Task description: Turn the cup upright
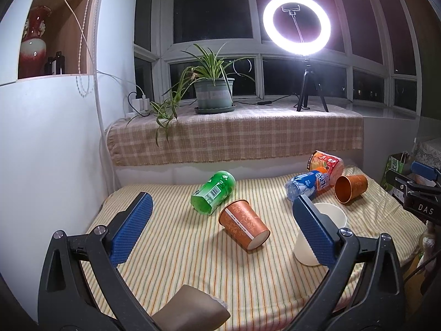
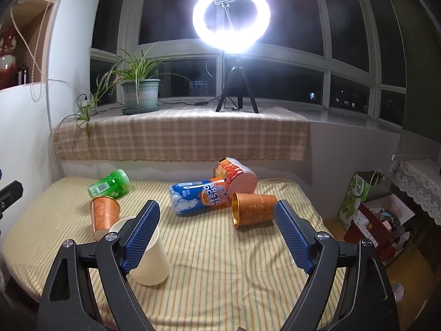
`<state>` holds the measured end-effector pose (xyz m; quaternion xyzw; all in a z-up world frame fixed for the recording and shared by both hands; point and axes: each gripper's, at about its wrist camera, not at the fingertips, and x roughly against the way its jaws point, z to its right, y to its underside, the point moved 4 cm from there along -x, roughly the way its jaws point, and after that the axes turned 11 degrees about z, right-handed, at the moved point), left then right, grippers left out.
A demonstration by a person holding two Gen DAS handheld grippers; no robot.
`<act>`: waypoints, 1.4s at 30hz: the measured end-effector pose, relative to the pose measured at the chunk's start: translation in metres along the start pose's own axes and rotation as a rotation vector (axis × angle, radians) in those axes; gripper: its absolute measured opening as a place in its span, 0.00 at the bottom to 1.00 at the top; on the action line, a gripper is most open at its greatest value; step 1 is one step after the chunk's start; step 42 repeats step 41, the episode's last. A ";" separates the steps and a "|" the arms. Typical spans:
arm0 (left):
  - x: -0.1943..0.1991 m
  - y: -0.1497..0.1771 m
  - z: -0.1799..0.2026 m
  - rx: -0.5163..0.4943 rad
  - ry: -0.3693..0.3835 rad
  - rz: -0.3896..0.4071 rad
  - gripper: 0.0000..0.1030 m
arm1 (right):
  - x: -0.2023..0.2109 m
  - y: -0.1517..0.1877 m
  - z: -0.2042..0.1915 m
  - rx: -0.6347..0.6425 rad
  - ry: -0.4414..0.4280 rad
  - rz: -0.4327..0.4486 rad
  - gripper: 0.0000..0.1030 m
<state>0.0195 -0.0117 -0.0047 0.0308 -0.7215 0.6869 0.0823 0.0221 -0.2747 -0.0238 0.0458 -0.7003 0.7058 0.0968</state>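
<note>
Nearest us, our left gripper and right gripper both hang with fingers spread wide, pinching nothing. The cream cup stands upright on the striped cloth, mouth up, right beside our left gripper's right finger. Just left of that cup, the patterned orange cup lies on its side, with the green can touching it behind. Beyond the cream cup lie the blue can and a copper cup, also tipped over.
</note>
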 end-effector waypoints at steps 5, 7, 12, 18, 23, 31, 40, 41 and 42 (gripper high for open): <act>-0.001 0.000 0.000 -0.004 -0.002 -0.002 1.00 | -0.001 0.000 0.000 0.004 -0.002 0.000 0.83; -0.001 0.000 0.000 -0.010 -0.001 -0.004 1.00 | -0.001 0.000 -0.001 0.001 -0.002 -0.001 0.83; -0.004 -0.002 -0.005 -0.016 -0.012 -0.006 1.00 | -0.005 0.000 0.001 -0.003 -0.001 -0.006 0.83; -0.009 -0.001 -0.010 -0.010 -0.025 -0.015 1.00 | -0.007 0.003 0.002 -0.006 0.001 -0.015 0.83; -0.010 -0.001 -0.009 -0.012 -0.024 -0.015 1.00 | -0.009 0.004 0.003 -0.006 0.001 -0.024 0.83; -0.010 -0.001 -0.011 -0.014 -0.027 -0.016 1.00 | -0.011 0.005 0.002 -0.003 -0.003 -0.029 0.83; -0.013 -0.001 -0.014 -0.017 -0.032 -0.013 1.00 | -0.013 0.009 0.000 -0.002 -0.010 -0.044 0.83; -0.013 -0.001 -0.015 -0.021 -0.038 -0.011 1.00 | -0.013 0.009 0.000 -0.002 -0.011 -0.045 0.83; -0.013 -0.001 -0.015 -0.021 -0.038 -0.011 1.00 | -0.013 0.009 0.000 -0.002 -0.011 -0.045 0.83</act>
